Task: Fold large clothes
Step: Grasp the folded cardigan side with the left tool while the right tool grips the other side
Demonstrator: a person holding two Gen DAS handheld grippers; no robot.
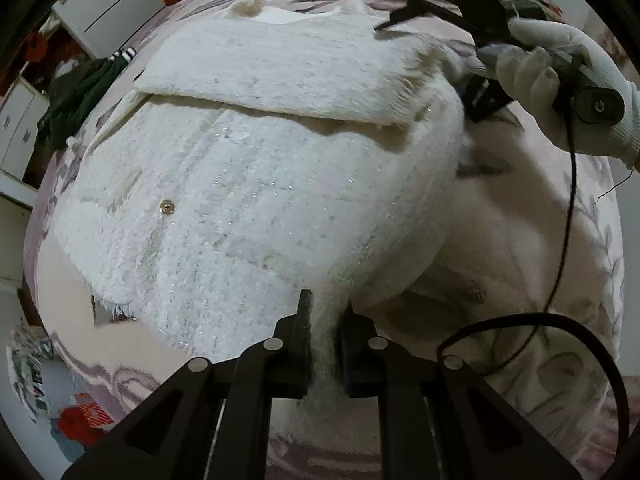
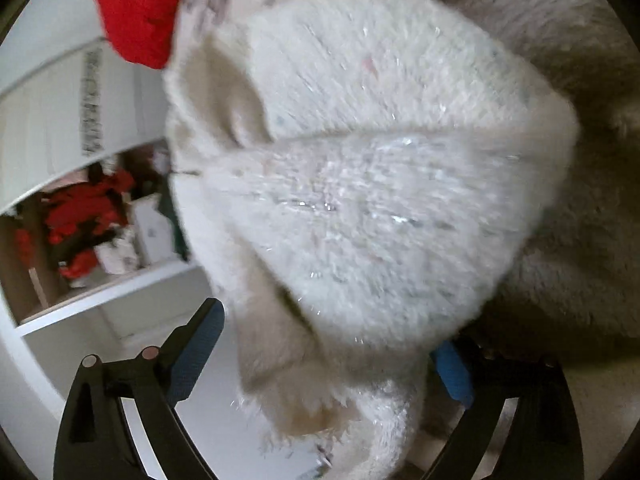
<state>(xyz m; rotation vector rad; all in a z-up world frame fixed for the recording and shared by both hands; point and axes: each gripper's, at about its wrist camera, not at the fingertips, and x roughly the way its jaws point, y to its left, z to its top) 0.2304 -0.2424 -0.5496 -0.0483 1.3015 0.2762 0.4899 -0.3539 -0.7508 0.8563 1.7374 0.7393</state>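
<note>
Already the left gripper [image 1: 325,326] pinches an edge of the fluffy white knitted sweater [image 1: 248,184] lying on the floral pink bedspread [image 1: 560,240]. Across it, the right gripper [image 2: 324,344] stands spread wide around bunched fabric, one sleeve seemingly folded over. Next, I judge, it must clamp and carry that side inward.

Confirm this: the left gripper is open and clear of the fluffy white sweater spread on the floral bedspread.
Wrong. In the left wrist view, the left gripper is shut on a fold of the fluffy white sweater, which does lie on the floral bedspread.
</note>
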